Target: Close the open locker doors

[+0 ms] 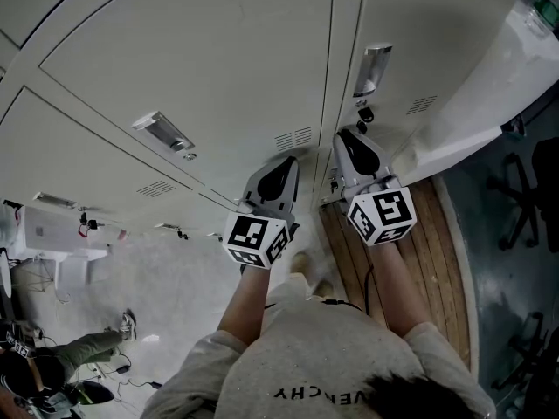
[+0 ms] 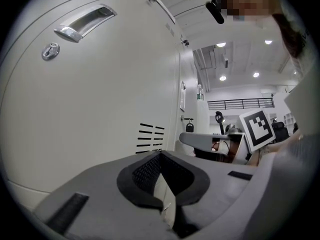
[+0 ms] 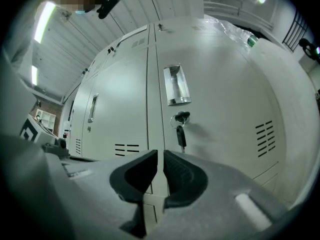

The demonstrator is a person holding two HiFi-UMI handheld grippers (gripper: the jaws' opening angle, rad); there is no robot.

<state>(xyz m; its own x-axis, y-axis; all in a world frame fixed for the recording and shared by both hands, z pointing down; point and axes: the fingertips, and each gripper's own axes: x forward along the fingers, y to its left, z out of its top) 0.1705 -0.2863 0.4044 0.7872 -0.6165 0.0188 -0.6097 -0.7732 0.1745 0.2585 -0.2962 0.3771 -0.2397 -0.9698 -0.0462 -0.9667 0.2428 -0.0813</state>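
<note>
Here, a person faces a bank of pale lockers (image 1: pixel 201 68), a gripper in each hand, both held level at the doors. The left gripper (image 2: pixel 160 155) has its jaws pressed together at the tips with nothing between them. Its nose is close to a closed door that bears a recessed handle (image 2: pixel 85 23), a round lock (image 2: pixel 50 50) and vent slots (image 2: pixel 150 136). The right gripper (image 3: pixel 159 156) has its jaws close together, a thin slit left between the pads and nothing pinched. Through the slit shows the upright strip (image 3: pixel 155 84) between two closed doors. Just above its tips a key (image 3: pixel 181 134) hangs from the lock under a chrome handle (image 3: pixel 176 84). Beside that gripper, on its right, the open locker door (image 1: pixel 476 116) stands swung out over wooden flooring (image 1: pixel 437 243), held by neither claw.
</note>
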